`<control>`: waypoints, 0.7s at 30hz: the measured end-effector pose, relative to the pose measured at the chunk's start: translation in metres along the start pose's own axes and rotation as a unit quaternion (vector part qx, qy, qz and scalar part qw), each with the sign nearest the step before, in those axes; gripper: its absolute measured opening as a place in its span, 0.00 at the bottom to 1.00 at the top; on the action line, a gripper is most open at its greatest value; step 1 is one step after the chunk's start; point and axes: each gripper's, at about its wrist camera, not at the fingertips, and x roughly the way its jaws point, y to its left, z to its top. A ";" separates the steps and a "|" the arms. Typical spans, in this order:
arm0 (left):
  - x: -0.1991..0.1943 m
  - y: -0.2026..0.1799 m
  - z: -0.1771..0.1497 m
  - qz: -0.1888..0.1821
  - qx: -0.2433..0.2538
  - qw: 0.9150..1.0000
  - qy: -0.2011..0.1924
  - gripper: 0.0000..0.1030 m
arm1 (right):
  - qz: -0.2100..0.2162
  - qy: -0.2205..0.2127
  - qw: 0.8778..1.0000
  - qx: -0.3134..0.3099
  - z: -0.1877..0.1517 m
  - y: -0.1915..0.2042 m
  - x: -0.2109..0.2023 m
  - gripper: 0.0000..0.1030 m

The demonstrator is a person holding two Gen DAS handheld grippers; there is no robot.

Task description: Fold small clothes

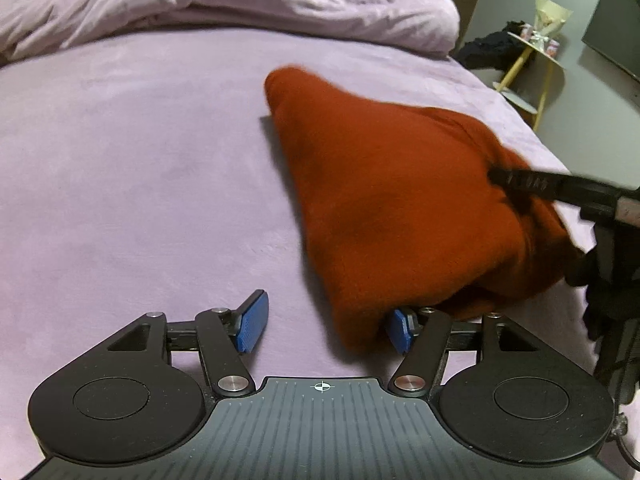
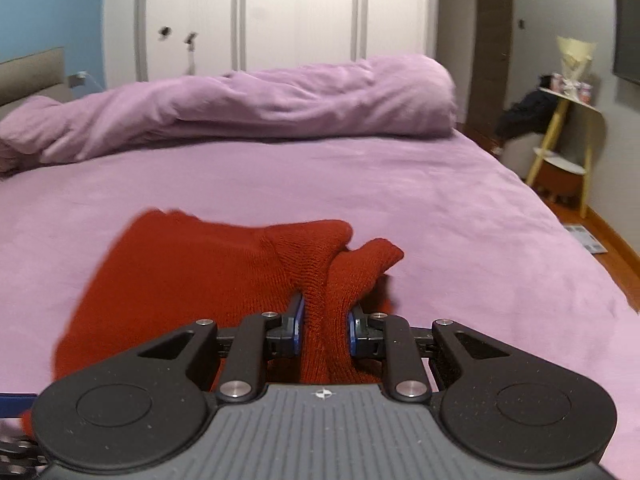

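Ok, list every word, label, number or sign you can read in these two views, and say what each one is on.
No readable text in either view.
Left hand-held gripper: only a crosshair mark on its body, no letters.
Right hand-held gripper: the same kind of mark, no letters.
Cans on the side table: printing too small and blurred to read.
Papers on the floor: too blurred to read.

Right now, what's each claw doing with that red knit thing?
Left gripper open, empty. Right gripper shut on red knit garment, bunched on the purple bed. Nothing in the way.
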 end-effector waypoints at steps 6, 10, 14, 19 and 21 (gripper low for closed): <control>0.002 0.003 0.001 0.001 -0.016 1.000 0.001 0.63 | 0.048 0.039 0.992 0.109 -0.007 -0.042 0.009 0.50; -0.002 0.004 -0.002 -0.001 -0.035 0.999 -0.006 0.62 | 0.099 0.050 0.973 0.201 -0.026 -0.077 -0.020 0.62; -0.002 -0.001 -0.003 0.008 -0.032 0.999 -0.008 0.60 | 0.141 0.074 0.952 0.262 -0.060 -0.091 -0.043 0.63; -0.006 -0.006 0.002 0.017 -0.033 0.999 -0.005 0.57 | 0.133 0.091 0.947 0.277 -0.060 -0.089 -0.030 0.63; -0.007 -0.005 0.002 0.020 -0.031 0.999 -0.003 0.57 | 0.108 0.105 0.949 0.278 -0.059 -0.089 -0.028 0.60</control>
